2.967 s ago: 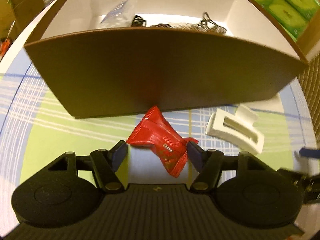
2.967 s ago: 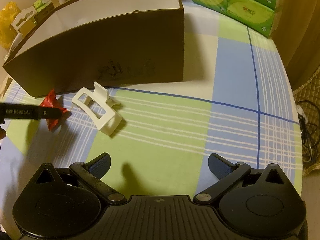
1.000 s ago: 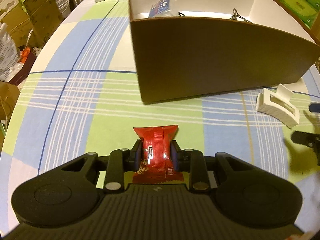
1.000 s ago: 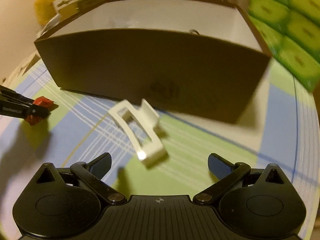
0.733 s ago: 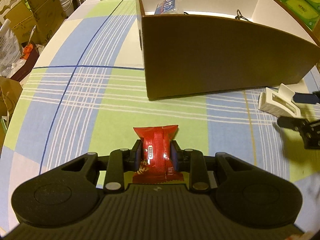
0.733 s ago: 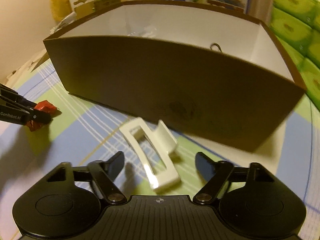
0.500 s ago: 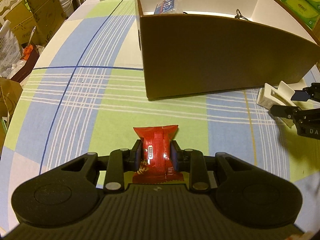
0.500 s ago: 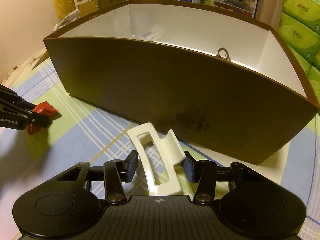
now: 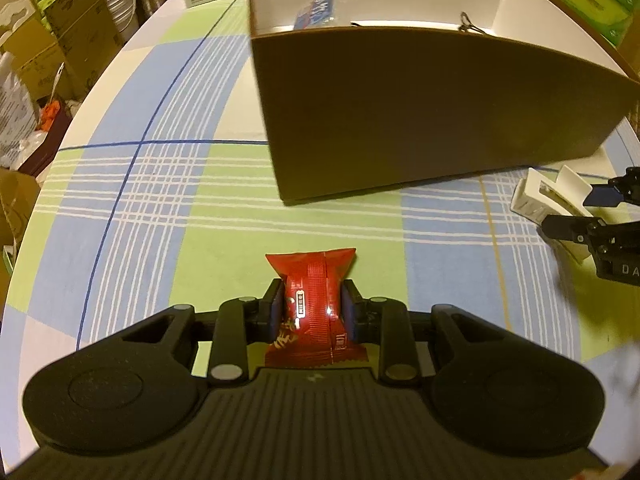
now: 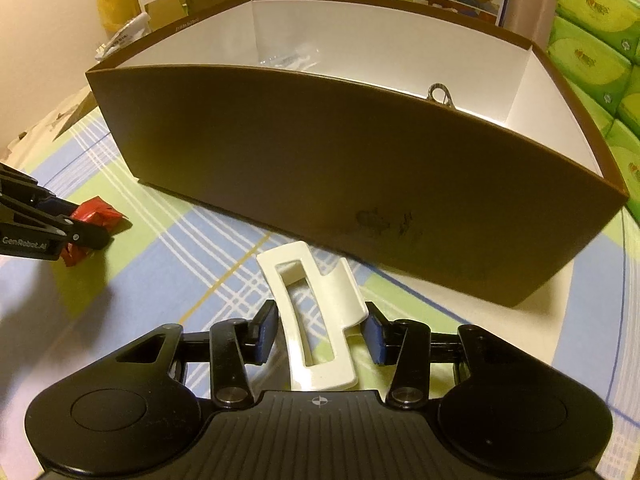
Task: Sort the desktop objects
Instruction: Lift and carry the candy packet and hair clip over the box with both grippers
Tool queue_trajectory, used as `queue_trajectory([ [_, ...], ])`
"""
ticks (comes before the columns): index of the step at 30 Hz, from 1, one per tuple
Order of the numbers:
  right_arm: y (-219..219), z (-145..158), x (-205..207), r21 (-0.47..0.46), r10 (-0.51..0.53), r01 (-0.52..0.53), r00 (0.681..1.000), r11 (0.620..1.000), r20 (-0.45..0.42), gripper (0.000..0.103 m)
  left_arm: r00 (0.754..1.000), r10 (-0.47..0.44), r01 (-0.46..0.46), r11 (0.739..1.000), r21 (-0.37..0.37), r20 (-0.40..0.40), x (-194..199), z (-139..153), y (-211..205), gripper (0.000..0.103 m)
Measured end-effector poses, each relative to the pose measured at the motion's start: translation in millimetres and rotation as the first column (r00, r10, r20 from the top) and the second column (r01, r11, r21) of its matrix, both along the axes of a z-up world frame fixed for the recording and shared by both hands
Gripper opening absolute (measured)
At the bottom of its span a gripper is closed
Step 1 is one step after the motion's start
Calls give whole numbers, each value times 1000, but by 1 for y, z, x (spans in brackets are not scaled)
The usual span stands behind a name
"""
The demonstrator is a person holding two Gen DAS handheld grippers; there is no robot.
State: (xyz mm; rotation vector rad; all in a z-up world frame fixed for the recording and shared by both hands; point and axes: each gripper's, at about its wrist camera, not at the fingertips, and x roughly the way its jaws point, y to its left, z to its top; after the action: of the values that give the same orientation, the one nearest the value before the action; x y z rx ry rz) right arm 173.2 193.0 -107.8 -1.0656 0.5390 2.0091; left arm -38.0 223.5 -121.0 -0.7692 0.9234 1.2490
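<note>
Plaid tablecloth (image 9: 168, 216); left gripper (image 9: 312, 312) clamps red packet (image 9: 314, 300), right gripper (image 10: 320, 330) clamps white clip (image 10: 316, 308)

Green tissue packs (image 10: 592, 28), cardboard boxes (image 9: 52, 52) – maybe stacked bowls (image 9: 120, 4).

"GenRobot.AI" on left gripper (image 10: 86, 236) arm, "DA" on right gripper (image 9: 568, 208) side, snack wrapper (image 9: 312, 304) print unreadable

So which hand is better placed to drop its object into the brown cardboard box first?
Left, probably. The left gripper already clamps the red snack packet. The right gripper, jaws just closing, is only now clamping the white plastic hair claw near the brown cardboard box.
</note>
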Motion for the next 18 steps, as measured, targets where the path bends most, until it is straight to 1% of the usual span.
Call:
queue_trajectory([
  [5, -8, 6, 4, -35, -7, 7, 1000, 999, 1, 42, 1000, -29, 29, 1000, -1, 9, 6, 1, -6, 23],
  [11, -16, 16, 19, -77, -41, 37, 998, 996, -47, 41, 998, -50, 51, 999, -4, 37, 11, 8, -15, 22],
  [14, -22, 23, 29, -100, -64, 56, 995, 993, -79, 41, 997, -55, 55, 999, 2, 62, 11, 16, -20, 22],
  [18, -27, 33, 42, -126, -87, 75, 991, 989, -98, 41, 994, -68, 66, 997, 30, 83, 11, 35, -26, 22],
])
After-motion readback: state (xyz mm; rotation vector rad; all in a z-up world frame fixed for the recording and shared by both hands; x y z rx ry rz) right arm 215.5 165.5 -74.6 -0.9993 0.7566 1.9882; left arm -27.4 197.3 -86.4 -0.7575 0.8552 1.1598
